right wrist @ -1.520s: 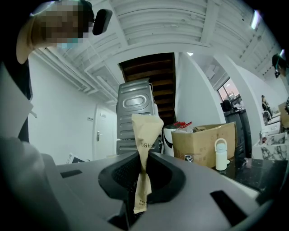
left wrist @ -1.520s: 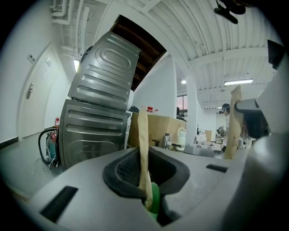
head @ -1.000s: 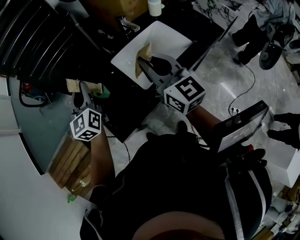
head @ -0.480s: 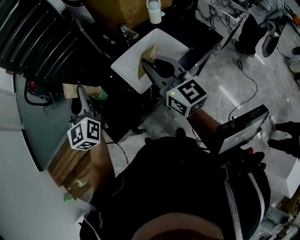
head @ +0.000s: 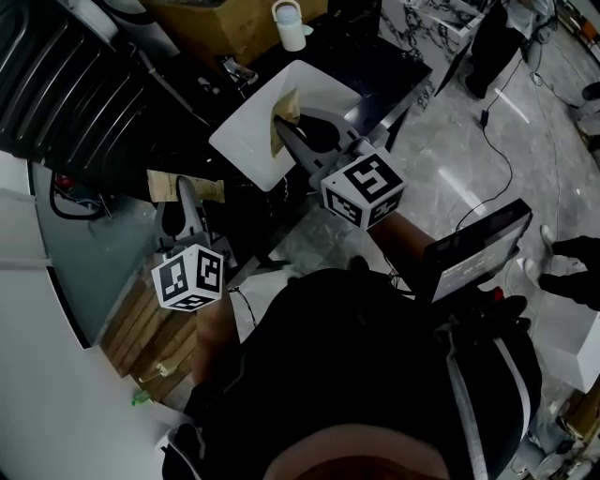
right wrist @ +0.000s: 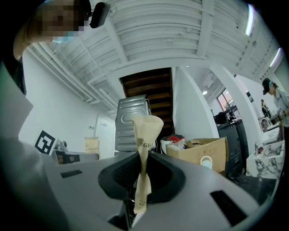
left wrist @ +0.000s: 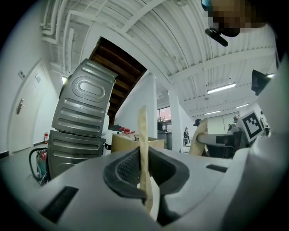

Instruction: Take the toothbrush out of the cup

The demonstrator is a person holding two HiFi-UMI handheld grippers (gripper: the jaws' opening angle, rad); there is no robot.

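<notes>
**2 paper packets clamped, cup well apart**

The left gripper (left wrist: 143,170) is pinched narrow on a thin tan packet (left wrist: 142,131). The right gripper (right wrist: 143,173) nips a crumpled tan packet (right wrist: 147,128), probably the wrapped toothbrush, above the white basin (head: 239,141) at upper centre. The cup (head: 289,22) stands at the top edge beside a cardboard box (head: 211,23). Such thin paper could slip or tear if tugged. The faucet (head: 232,69) crowds the basin's far side.

Matt paper packet (right wrist: 145,131), glossy marble floor (head: 487,159).
</notes>
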